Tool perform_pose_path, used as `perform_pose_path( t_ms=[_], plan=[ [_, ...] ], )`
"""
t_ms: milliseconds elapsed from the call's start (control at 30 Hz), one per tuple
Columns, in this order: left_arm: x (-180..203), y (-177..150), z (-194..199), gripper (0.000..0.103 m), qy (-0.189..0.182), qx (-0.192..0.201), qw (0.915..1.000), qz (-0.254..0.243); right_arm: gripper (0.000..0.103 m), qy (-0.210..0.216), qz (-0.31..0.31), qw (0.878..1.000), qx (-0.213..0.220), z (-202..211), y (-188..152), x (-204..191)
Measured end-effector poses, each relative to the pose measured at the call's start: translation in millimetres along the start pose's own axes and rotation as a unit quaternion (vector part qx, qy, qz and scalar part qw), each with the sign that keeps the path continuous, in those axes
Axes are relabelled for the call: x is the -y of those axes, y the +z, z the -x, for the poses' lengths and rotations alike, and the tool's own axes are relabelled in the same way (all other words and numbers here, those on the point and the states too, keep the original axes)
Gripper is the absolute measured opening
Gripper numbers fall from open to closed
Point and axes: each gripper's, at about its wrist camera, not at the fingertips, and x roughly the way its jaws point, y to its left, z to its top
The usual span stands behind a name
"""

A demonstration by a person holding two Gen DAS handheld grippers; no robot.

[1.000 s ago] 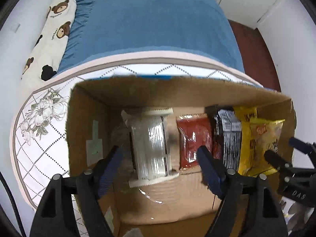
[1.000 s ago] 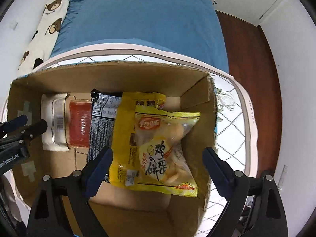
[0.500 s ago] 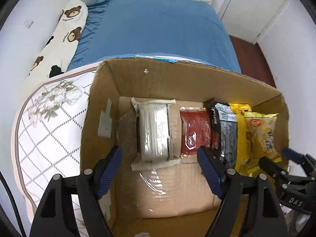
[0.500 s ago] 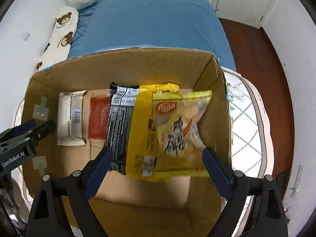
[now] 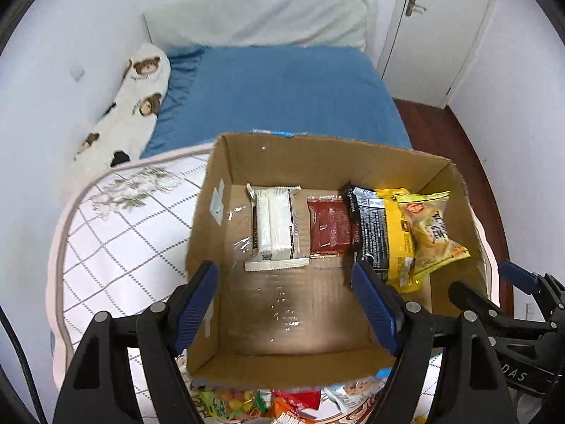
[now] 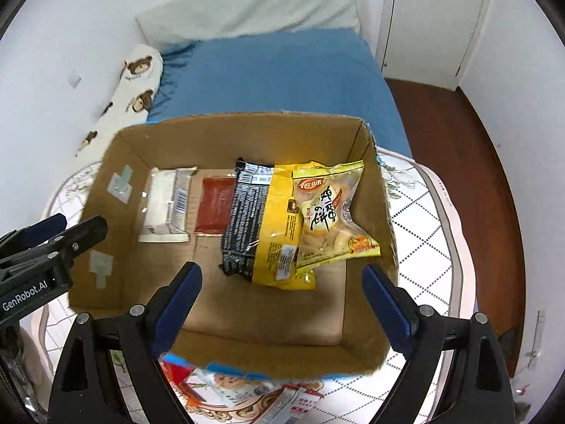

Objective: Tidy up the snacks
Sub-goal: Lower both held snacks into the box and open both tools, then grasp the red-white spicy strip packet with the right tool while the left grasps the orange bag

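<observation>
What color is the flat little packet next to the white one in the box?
The flat packet is dark red, clearest in the left wrist view.

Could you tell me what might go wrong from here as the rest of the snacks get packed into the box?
1. The clear yellow-trimmed bag lies tilted over the yellow-and-black packet, so another pack pushed in on that side may dislodge it.
2. The loose snacks lie right against the cardboard box's near wall, which could hinder a clean grasp.
3. Both the left tool and the right tool hang open above the box, close together; they could collide.
</observation>
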Motion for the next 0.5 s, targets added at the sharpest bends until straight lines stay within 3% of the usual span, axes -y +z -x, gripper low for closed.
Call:
perform_pose_path(
  t_ms=[333,500],
  plan=[
    [9,-39,61,0.077,0.006,0.046,0.9989,-0.004,0.094,0.021,-0.010,0.998,0.054,66,-37,5],
    [5,-61,82,0.077,-0.002,0.048,0.9988,0.007,0.094,0.046,-0.016,0.997,0.056,89,-59,9]
  ],
)
